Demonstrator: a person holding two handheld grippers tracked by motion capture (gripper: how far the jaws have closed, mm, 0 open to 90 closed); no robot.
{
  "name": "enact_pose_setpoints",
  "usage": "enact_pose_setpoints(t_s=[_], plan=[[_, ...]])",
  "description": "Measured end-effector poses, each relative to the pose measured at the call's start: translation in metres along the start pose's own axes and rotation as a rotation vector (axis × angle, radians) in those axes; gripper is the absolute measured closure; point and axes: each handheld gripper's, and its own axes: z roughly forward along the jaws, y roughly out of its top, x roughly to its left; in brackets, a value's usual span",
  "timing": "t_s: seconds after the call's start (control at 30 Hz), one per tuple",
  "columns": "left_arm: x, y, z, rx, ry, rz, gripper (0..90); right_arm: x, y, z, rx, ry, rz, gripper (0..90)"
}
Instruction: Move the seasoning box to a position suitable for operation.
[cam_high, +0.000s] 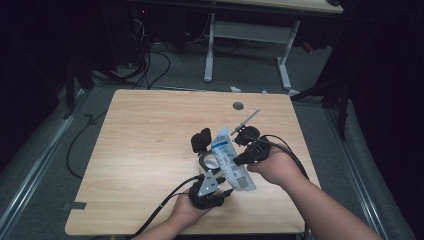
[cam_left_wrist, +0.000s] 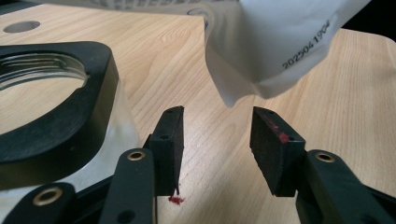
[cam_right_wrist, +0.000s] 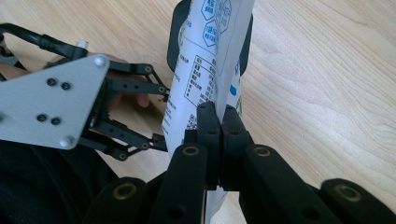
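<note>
We hold the white printed pouch (cam_high: 231, 160) tilted above the clear jar (cam_high: 209, 161), its upper end leaning away from us over the jar's black-collared mouth (cam_left_wrist: 42, 88) and its lower sealed end hanging toward us, just past the jar. Our right gripper (cam_right_wrist: 219, 122) has its jaws pressed together on the pouch partway along its length, so the pouch hangs from that pinch alone. Our left gripper (cam_left_wrist: 215, 140) waits just beside the jar on the near side, jaws parted with nothing between them, the pouch's date-stamped corner (cam_left_wrist: 280, 51) hanging just above and ahead of them. Beyond the jar, the jar's black lid (cam_high: 201, 140) stands on the wooden table (cam_high: 140, 150), and a thin silver stick (cam_high: 247, 120) lies farther off still.

To do this well, we judge the left gripper should close squarely on that hanging corner, not its edge, so both ends are controlled before we tip the pouch toward the jar's mouth. Keep the right pinch firm; the film looks slippery.
</note>
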Motion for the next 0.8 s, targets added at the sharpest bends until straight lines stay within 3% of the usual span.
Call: enact_pose_setpoints(t_s=[0.2,0.33,0.5,0.6,0.8], plan=[[0.006,-0.005,-0.025,-0.003,0.015,0.007,53.1,-0.001,-0.001,0.001,0.004,0.003,0.001,89.4],[0.021,-0.012,-0.048,-0.022,0.051,-0.016,52.5,0.000,0.001,0.000,0.001,0.002,-0.007,89.4],[0.044,-0.020,-0.074,-0.056,0.128,-0.045,52.0,0.000,0.001,0.004,0.006,-0.001,-0.012,89.3],[0.060,-0.028,-0.086,-0.051,0.201,-0.055,51.2,0.000,0.000,0.006,0.006,-0.002,-0.021,89.4],[0.083,-0.036,-0.097,-0.038,0.282,-0.110,49.4,-0.001,0.000,0.010,0.022,0.004,-0.028,89.5]])
